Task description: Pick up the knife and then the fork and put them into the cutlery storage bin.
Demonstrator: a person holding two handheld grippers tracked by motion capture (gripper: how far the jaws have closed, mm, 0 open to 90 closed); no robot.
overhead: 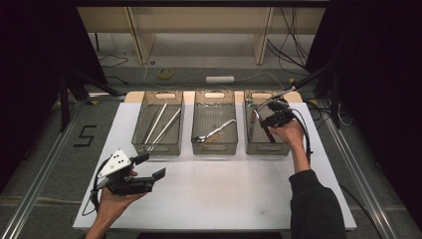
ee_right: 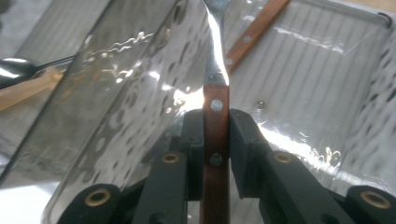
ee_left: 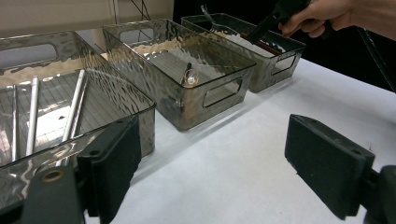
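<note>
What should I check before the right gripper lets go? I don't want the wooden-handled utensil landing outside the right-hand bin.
1. Right gripper clamped on the wooden-handled metal utensil: ok.
2. Utensil inside the clear smoked plastic right-hand bin: ok.
3. Second wooden-handled utensil on the bin floor, apart from the held one: ok.
4. Held utensil's tip resting on the floor: cannot tell.
5. Left gripper open, over the white table, out of the way: ok.

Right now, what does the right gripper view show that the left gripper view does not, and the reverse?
Right gripper view: the right gripper clamping a wooden-handled utensil with rivets, and a second wooden handle lying in the bin.
Left gripper view: the left gripper open above the white table, two silver rods, and a spoon.
Both: the right-hand bin.
</note>
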